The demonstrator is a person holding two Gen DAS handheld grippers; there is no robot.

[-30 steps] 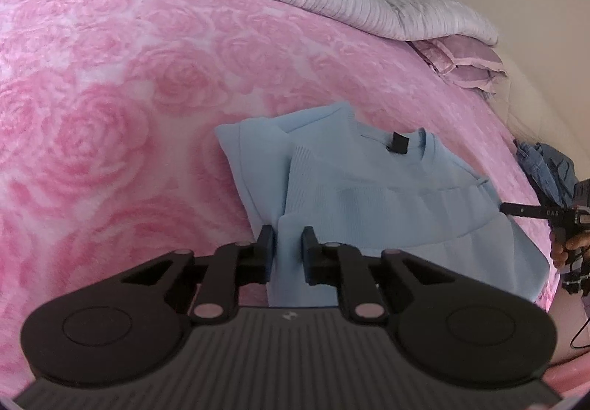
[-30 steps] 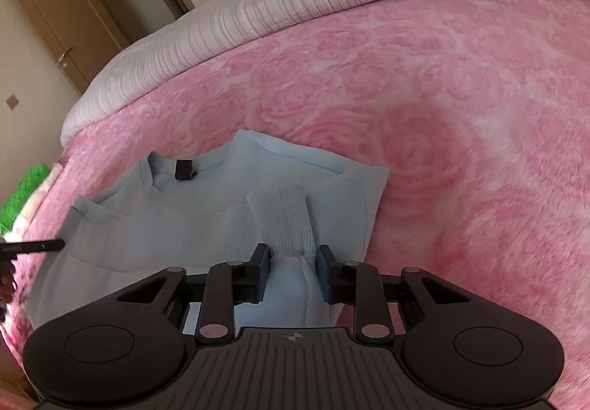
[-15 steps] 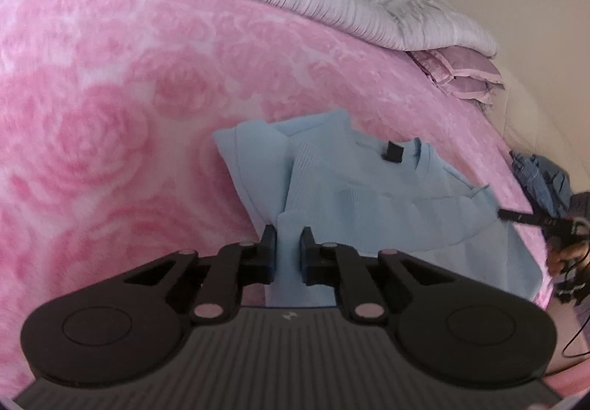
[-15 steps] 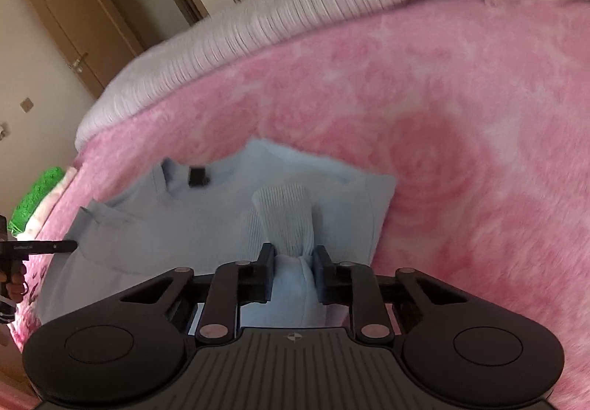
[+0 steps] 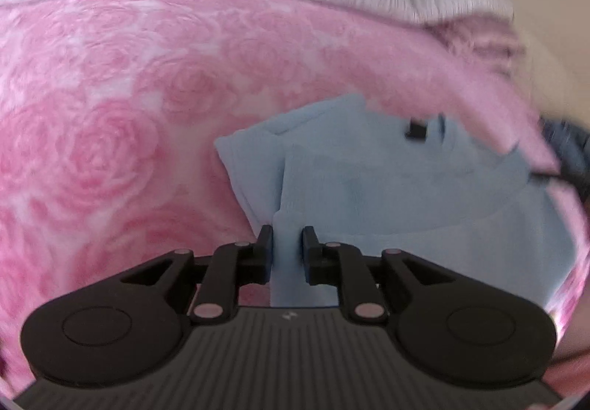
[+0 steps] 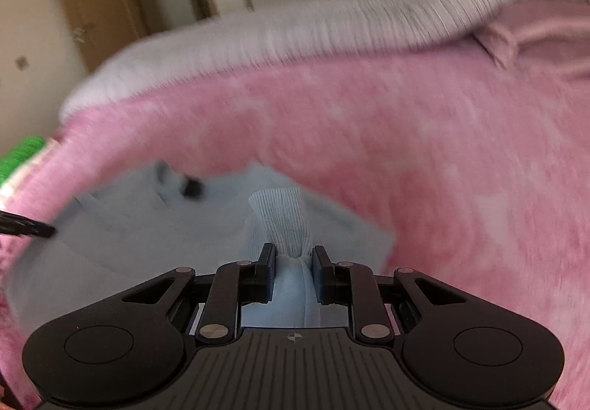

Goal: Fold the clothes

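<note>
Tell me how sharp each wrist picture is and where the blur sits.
Left wrist view: the fingers are crisp, the blue sweater and pink blanket soft, worst at the right edge. Right wrist view: heavier motion smear across the blanket and grey duvet; only the gripper and ribbed cuff stay sharp.

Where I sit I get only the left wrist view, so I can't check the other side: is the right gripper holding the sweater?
Observer: Yes. The right gripper is shut on the sweater, on its sleeve just below the ribbed cuff; its jaws have just been closing.
Operator: What lies past the bed's edge there?
Observer: A wooden door, and something bright green beside the bed.
</note>
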